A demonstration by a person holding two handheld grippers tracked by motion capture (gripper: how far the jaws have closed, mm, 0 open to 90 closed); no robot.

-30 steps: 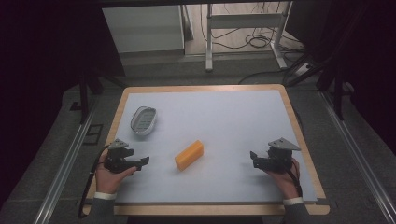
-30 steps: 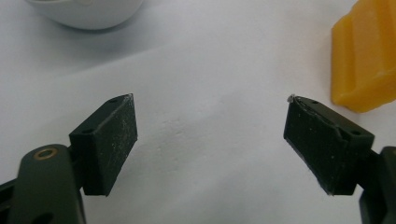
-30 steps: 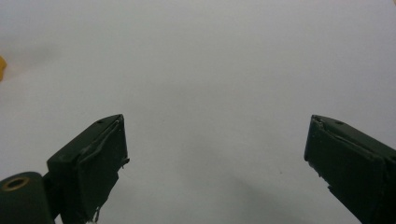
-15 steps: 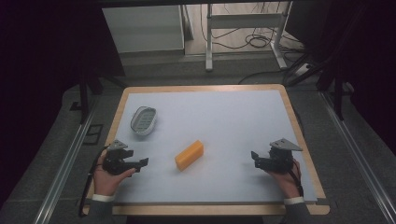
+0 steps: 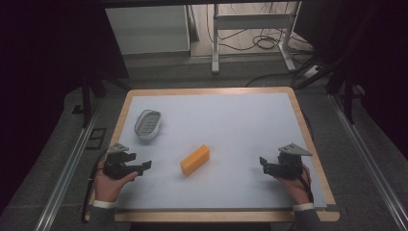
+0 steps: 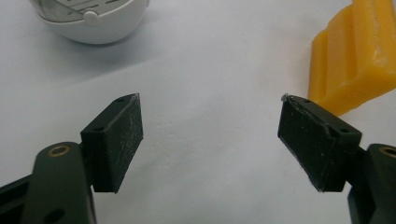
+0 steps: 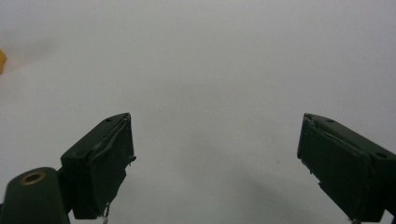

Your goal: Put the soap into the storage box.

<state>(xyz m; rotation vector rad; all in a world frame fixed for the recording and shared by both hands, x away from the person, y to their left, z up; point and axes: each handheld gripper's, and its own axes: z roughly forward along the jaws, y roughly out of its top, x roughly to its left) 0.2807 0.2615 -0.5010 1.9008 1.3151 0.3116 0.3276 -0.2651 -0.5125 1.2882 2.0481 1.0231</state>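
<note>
Nothing moved since before, yellow block (image 5: 195, 160) between spread left tool (image 5: 146, 165) and spread right tool (image 5: 263, 161), nearer the left.

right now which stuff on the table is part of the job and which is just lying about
Part of the job:
- yellow block, nearest the left tongs, which are open and point toward it
- white dish, beyond the left tongs
- right tongs, open, holding nothing

Just lying about:
- metal stand beyond the table
- cables on the floor
</note>
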